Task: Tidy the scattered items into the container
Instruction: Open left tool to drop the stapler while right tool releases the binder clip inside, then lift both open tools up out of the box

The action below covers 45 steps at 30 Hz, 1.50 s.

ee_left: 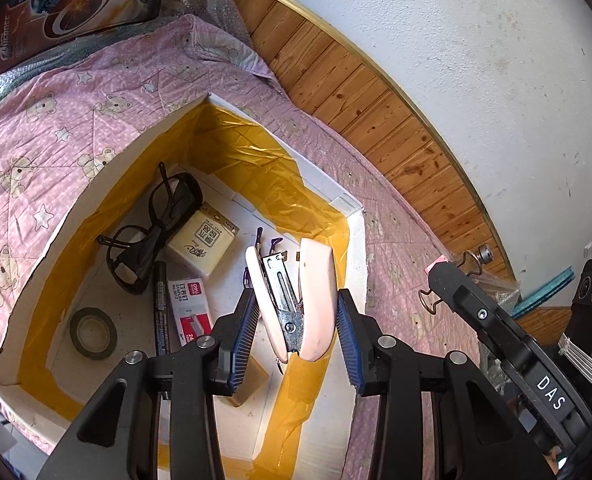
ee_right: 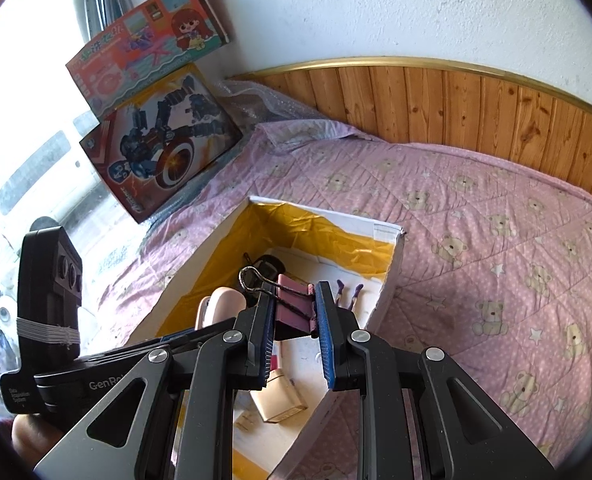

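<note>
I have the left tongs (ee_left: 294,316) pinching a pale pink stapler (ee_left: 315,300), its two halves splayed so the metal staple channel shows between them. It hangs over the white box (ee_left: 353,216) lined with yellow tape, close to the wall at about 3 o'clock in my left view. The box sits on a bed under a pink quilt (ee_left: 56,120) printed with bears and stars.

Inside the box, in the same view, I see black glasses (ee_left: 152,232) at 10 o'clock from the stapler, touching a cream packet (ee_left: 204,244) with printed characters. Below them lie a dark pen (ee_left: 160,308) and, just beside it, a red and white staple box (ee_left: 188,308). A roll of dark tape (ee_left: 93,333) rests flat near the wall at 8 o'clock. Two small purple-tipped pieces (ee_left: 268,242) lie on the floor of the box just beyond the stapler's tip; I cannot tell what they are.

My right tongs (ee_right: 296,316) are clamped on a pink binder clip (ee_right: 294,300), its wire handles pointing toward 10 o'clock. It is held above the box, over the interior. The stapler's rounded end shows just to 9 o'clock of the clip in my right view, well clear of it.

Off the bed, at 11 o'clock in my right view, two toy boxes (ee_right: 164,148) lean by the window
</note>
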### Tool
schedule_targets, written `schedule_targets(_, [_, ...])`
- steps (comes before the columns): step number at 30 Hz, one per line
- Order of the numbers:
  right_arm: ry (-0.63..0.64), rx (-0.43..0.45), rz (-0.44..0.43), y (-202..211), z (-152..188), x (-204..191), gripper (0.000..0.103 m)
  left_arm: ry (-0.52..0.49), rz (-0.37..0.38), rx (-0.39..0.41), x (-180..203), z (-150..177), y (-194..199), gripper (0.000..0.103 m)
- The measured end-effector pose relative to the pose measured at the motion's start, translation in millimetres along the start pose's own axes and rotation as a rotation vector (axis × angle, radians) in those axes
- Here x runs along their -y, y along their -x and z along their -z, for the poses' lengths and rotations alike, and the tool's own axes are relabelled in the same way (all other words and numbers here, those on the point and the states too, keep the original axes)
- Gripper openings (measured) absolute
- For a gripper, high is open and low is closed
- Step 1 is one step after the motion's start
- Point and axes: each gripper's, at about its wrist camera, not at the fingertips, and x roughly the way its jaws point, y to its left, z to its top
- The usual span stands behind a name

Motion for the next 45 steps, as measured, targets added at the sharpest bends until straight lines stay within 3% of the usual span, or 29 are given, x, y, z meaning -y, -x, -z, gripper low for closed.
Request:
schedule_targets(8, [0.022, -0.045, -0.023, -12, 5, 1, 0.02, 0.083, 0.047, -0.087, -11, -23, -29, 0.041])
schedule_targets(19, [0.091, -0.13, -0.031, -36, 21, -5, 0.02, 0.109, 0.095, -0.156, -13, -52, -62, 0.041])
schedule_targets(32, [0.164, -0.224, -0.021, -68, 25, -10, 0.021, 0.167, 0.045, -0.254, -38, -52, -99, 0.042])
schedule_targets(37, [0.164, -0.252, -0.009, -78, 24, -5, 0.027, 0.188, -0.005, -0.269, -45, -52, -106, 0.043])
schedule_targets(39, [0.16, -0.255, -0.005, -79, 22, -3, 0.032, 0.187, -0.005, -0.267, -45, -53, -106, 0.049])
schedule_targets(45, [0.151, -0.244, 0.005, -77, 18, -1, 0.032, 0.176, 0.011, -0.263, -41, -54, -105, 0.049])
